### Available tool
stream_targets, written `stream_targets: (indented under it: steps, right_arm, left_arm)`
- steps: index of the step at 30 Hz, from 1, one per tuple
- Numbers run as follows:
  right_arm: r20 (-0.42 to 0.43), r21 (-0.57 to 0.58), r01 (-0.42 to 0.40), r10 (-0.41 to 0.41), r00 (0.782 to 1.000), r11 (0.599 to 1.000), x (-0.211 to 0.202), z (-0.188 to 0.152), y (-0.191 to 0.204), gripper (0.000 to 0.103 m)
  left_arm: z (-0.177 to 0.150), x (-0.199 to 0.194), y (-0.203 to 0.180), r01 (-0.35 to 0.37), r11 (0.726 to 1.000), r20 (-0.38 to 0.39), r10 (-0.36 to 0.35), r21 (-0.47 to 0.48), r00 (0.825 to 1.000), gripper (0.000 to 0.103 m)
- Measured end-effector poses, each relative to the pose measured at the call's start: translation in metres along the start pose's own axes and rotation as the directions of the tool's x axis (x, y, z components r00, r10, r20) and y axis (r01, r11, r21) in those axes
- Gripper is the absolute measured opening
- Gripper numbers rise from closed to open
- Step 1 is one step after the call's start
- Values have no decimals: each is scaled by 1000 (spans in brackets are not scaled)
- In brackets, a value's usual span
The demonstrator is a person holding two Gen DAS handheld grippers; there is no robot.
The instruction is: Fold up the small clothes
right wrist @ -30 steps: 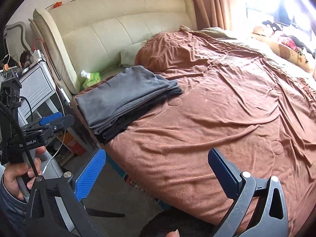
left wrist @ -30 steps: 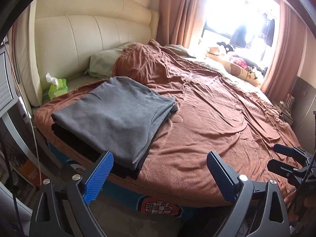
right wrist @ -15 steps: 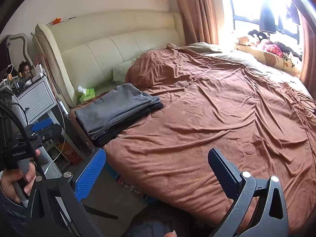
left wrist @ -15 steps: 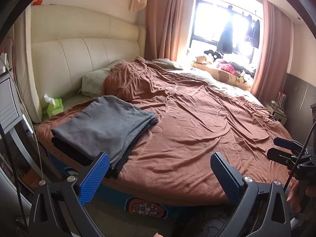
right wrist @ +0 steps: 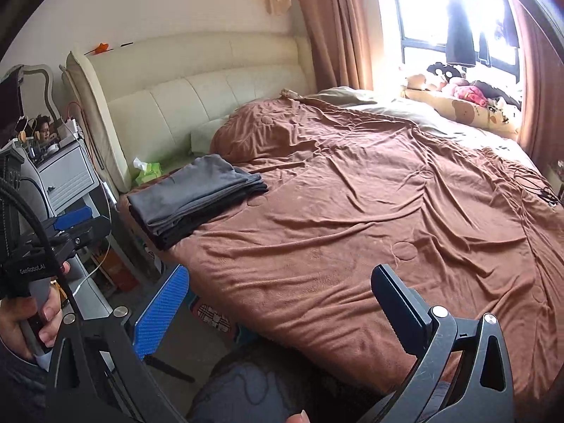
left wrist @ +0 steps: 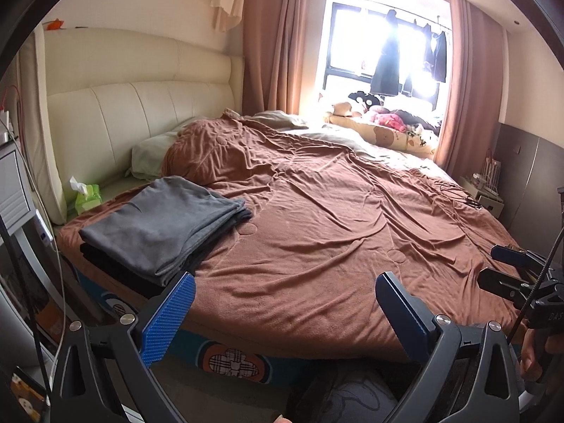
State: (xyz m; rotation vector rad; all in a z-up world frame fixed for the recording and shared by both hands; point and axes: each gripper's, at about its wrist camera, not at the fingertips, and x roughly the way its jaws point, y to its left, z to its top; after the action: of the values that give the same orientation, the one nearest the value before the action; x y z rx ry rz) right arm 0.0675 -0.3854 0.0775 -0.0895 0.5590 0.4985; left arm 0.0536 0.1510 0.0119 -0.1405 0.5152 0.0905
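A stack of folded clothes, grey on top of black (left wrist: 158,225), lies on the near left corner of the bed; it also shows in the right wrist view (right wrist: 197,194). My left gripper (left wrist: 285,313) is open and empty, held off the foot of the bed, well short of the stack. My right gripper (right wrist: 278,303) is open and empty, also back from the bed's edge. The left gripper shows at the left of the right wrist view (right wrist: 75,224). The right gripper shows at the right edge of the left wrist view (left wrist: 511,268).
A brown blanket (left wrist: 335,218) covers the bed. A cream headboard (left wrist: 134,120) and pillow (left wrist: 151,155) stand at the left, with a green tissue pack (left wrist: 86,199). A bedside cabinet (right wrist: 67,172) is left of the bed. Soft toys (left wrist: 387,120) lie by the window.
Both grippers have drawn back and up from the bed, so the folded stack looks smaller and farther. Both stay open and empty.
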Motion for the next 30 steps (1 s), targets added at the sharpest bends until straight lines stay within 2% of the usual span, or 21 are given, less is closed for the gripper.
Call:
stream_targets:
  steps: [12,19,30]
  right_arm:
    - [45,47,51,-53,998,998,-51,-36,-27,103]
    - [75,39,97,-100,992,994,-84,-61,-27,103]
    - [97,31,148,-151,984,988,-114,-84,-25,103]
  left_arm:
    - [-23,-36,-48,26,999,29,-27,35,999,103]
    - [-35,-59,-74,37,997,65,-41,68,997,103]
    - [-54,-82,-103,65,993,99,-75,98,992,103]
